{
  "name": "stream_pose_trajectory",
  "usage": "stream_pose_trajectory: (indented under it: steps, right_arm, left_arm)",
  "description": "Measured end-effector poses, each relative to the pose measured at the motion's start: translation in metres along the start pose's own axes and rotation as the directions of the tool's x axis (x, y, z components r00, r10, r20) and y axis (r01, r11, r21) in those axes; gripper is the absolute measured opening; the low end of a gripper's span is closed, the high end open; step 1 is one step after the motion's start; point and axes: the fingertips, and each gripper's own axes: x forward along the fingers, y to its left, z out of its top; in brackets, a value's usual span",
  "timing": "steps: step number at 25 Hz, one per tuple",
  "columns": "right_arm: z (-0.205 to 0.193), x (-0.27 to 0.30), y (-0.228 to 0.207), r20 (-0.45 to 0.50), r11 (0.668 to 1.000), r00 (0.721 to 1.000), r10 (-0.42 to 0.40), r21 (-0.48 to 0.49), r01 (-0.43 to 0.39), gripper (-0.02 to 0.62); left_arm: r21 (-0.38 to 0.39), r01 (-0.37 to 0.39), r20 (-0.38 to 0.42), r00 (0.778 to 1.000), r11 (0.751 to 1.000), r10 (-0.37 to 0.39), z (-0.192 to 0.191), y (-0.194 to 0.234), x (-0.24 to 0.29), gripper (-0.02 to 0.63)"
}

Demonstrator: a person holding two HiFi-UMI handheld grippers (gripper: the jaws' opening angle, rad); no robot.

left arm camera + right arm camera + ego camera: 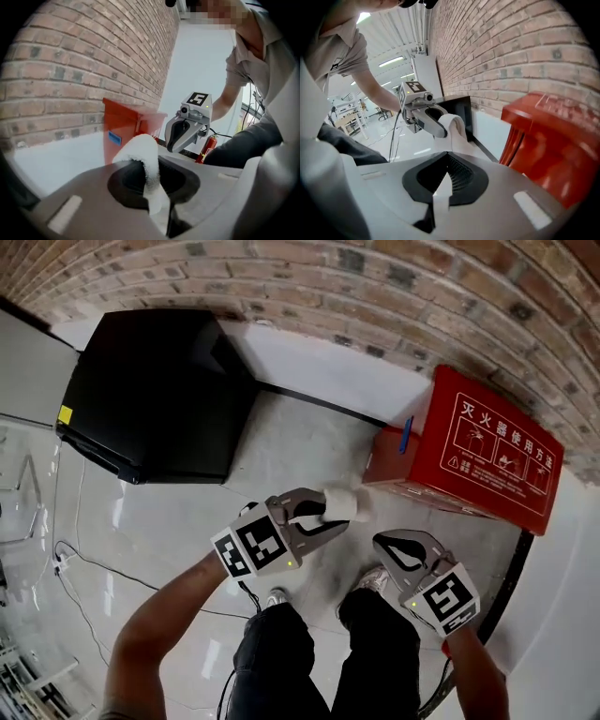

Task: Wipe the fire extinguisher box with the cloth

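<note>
The left gripper (330, 514) gripped the fluffy white cloth (343, 502) in its fingers just beside the red metal fire extinguisher box (487, 454) on the pale floor (291, 442), the right gripper (386, 546) had its fingers closed on nothing, and a good wipe likely called for pressing the cloth flat along the box's top.

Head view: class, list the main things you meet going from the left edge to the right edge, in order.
Black cabinet → left gripper → cloth pinched in its jaws → red fire extinguisher box.
</note>
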Motion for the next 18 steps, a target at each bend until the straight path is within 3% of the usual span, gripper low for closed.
stream_pose_trajectory:
  steps: [6, 11, 18]
  right_arm:
    - [0.084, -0.074, 0.017, 0.057, 0.993, 0.995, -0.077, 0.090, 0.071, 0.026]
    - [0.147, -0.119, 0.029, 0.098, 0.986, 0.987, -0.128, 0.119, 0.116, 0.025]
    - [0.236, -0.186, 0.043, 0.212, 0.966, 0.948, -0.238, 0.152, 0.209, 0.025]
  left_arm:
    - [-0.053, -0.036, 0.024, 0.999, 0.998, 0.038, 0.089, -0.039, -0.055, 0.046]
    - [-0.046, -0.067, 0.066, 0.995, 0.997, 0.070, 0.172, -0.057, -0.106, 0.046]
    - [-0.069, -0.113, 0.111, 0.986, 0.991, 0.120, 0.270, -0.091, -0.158, 0.046]
